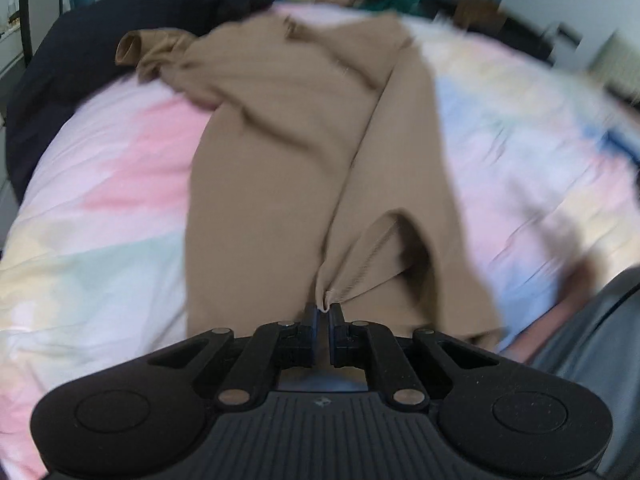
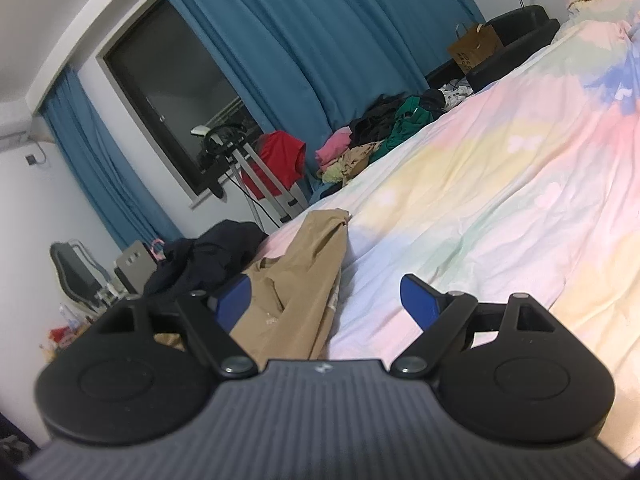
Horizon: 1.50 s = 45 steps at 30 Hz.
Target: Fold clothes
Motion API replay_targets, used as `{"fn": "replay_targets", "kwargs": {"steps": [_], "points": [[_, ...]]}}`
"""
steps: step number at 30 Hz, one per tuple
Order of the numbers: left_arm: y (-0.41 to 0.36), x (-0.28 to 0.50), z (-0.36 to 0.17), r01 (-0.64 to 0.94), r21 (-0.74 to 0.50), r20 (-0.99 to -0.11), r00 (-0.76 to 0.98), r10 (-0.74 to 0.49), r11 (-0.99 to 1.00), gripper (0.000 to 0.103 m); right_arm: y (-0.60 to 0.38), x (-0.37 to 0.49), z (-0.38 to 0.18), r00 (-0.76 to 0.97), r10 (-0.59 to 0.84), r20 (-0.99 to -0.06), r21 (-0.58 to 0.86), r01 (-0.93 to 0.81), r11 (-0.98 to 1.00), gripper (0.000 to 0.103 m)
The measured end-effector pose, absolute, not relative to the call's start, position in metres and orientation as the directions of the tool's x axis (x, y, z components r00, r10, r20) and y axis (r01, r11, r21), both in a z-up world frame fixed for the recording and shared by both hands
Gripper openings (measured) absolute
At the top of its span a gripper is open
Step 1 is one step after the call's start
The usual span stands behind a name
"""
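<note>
Left gripper (image 1: 324, 309) pinches the tan garment's (image 1: 280, 168) hem at six o'clock; right gripper (image 2: 326, 300) gapes wide over the bedspread (image 2: 480, 184).

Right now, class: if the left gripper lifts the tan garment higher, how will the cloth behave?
Probably floppy: the tan garment creases and bunches where the left gripper pinches it. It likely hangs and trails over the bedsheet instead of holding shape. It looks thin, so probably light.

The garment (image 1: 288, 152) is lying on the bed (image 1: 112, 200), stretching toward twelve o'clock from the left gripper (image 1: 324, 310); a clothes heap (image 1: 132, 12) is sitting at eleven o'clock.
</note>
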State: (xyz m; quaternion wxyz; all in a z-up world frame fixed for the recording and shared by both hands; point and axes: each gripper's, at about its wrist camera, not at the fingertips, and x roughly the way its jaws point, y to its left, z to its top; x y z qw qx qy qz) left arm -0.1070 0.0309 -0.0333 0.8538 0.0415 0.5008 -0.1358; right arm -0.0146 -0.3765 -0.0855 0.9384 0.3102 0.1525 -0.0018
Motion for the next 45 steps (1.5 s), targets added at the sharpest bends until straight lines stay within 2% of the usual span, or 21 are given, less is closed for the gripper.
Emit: {"fn": "replay_targets", "kwargs": {"steps": [3,5,8,11,12,14,18,24,25,26,27,32,37,41,44,45], "points": [[0.036,-0.107,-0.025,0.277,-0.095,-0.838,0.496,-0.227,0.956,0.009,-0.370,-0.013,-0.085,0.948,0.090,-0.306,0.553,0.100,0.828,0.084],[0.035,-0.110,-0.018,0.298,-0.128,-0.807,0.524,-0.274,0.946,0.022,-0.365,-0.010,-0.085,0.942,0.095,-0.323,0.529,0.097,0.843,0.084],[0.036,-0.109,-0.011,0.320,-0.189,-0.763,0.548,-0.344,0.928,0.039,-0.349,0.004,-0.090,0.902,0.156,-0.403,0.481,0.064,0.874,0.084],[0.043,-0.111,-0.007,0.316,-0.256,-0.723,0.565,-0.398,0.914,0.041,-0.328,0.031,-0.112,0.786,0.326,-0.525,0.512,-0.014,0.859,0.081],[0.048,-0.108,-0.007,0.308,-0.292,-0.708,0.567,-0.421,0.905,0.041,-0.320,0.040,-0.122,0.719,0.392,-0.574,0.535,-0.033,0.844,0.070],[0.058,-0.103,-0.010,0.289,-0.365,-0.679,0.568,-0.465,0.885,0.042,-0.305,0.055,-0.141,0.572,0.489,-0.659,0.562,-0.058,0.825,0.062],[0.075,-0.090,-0.023,0.225,-0.445,-0.671,0.558,-0.488,0.867,0.042,-0.270,0.071,-0.158,0.382,0.486,-0.786,0.484,-0.108,0.868,0.060],[0.079,-0.083,-0.034,0.195,-0.430,-0.702,0.542,-0.462,0.882,0.043,-0.204,0.069,-0.176,0.228,0.428,-0.874,0.373,-0.249,0.894,0.057],[0.079,-0.083,-0.035,0.193,-0.424,-0.710,0.536,-0.457,0.885,0.043,-0.194,0.065,-0.178,0.224,0.392,-0.892,0.323,-0.291,0.901,0.049],[0.079,-0.083,-0.036,0.191,-0.418,-0.715,0.534,-0.451,0.888,0.043,-0.189,0.061,-0.177,0.224,0.359,-0.906,0.278,-0.322,0.905,0.031],[0.079,-0.083,-0.038,0.189,-0.412,-0.720,0.532,-0.446,0.891,0.043,-0.185,0.056,-0.176,0.225,0.325,-0.919,0.235,-0.351,0.907,0.015],[0.083,-0.083,-0.041,0.164,-0.398,-0.733,0.534,-0.421,0.902,0.045,-0.207,0.040,-0.150,0.220,0.243,-0.945,0.164,-0.327,0.931,0.008],[0.083,-0.080,-0.045,0.129,-0.373,-0.766,0.515,-0.384,0.919,0.046,-0.234,0.016,-0.125,0.252,0.163,-0.954,0.079,-0.315,0.946,0.007],[0.084,-0.081,-0.044,0.134,-0.372,-0.763,0.519,-0.384,0.919,0.046,-0.255,0.002,-0.101,0.377,0.106,-0.920,-0.020,-0.317,0.948,0.010],[0.081,-0.083,-0.042,0.144,-0.357,-0.760,0.530,-0.376,0.923,0.048,-0.256,-0.004,-0.085,0.463,0.211,-0.861,0.041,-0.350,0.936,0.012],[0.080,-0.083,-0.042,0.146,-0.351,-0.760,0.533,-0.373,0.925,0.048,-0.247,-0.006,-0.085,0.464,0.250,-0.850,0.061,-0.384,0.921,0.018]]}}
